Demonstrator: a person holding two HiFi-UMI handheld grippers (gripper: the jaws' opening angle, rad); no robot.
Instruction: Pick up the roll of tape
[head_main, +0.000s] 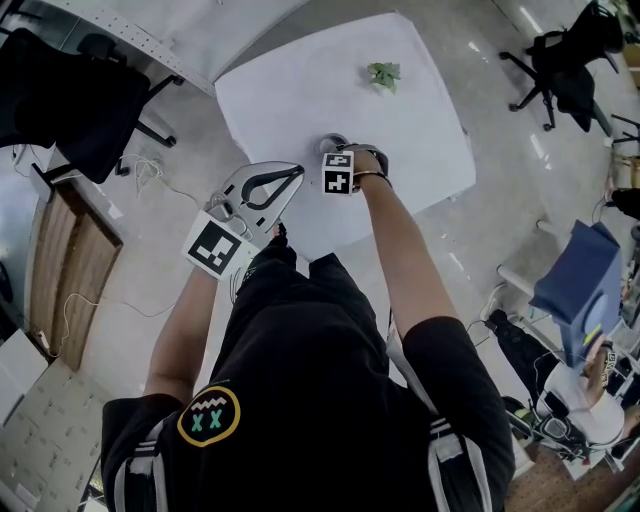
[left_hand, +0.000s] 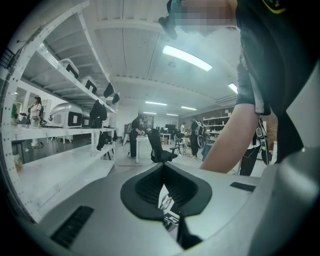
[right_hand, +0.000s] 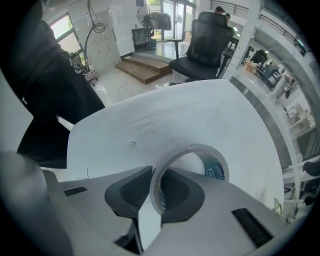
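— Where is the roll of tape (right_hand: 216, 169) in relation to the right tongs (right_hand: 157, 176)?

— Directly under them. The roll lies flat on the white table (head_main: 420, 120) with its hole facing up, and the right tongs point steeply down at it. One jaw is inside the hole and the other is outside, so the near wall of the ring stands between the pads.

— Are they closed on it?

— Yes. The jaws are drawn in to nearly the thickness of that wall and the pads press on it from both sides. I can't tell whether the roll has left the table yet.

— What about the other hand?

— The left tongs (left_hand: 162, 167) are held roughly level, off the table's near edge. Their tips meet and nothing is between them. The right hand is plainly the nearer one, so I'd judge a straight lift is all that's left.
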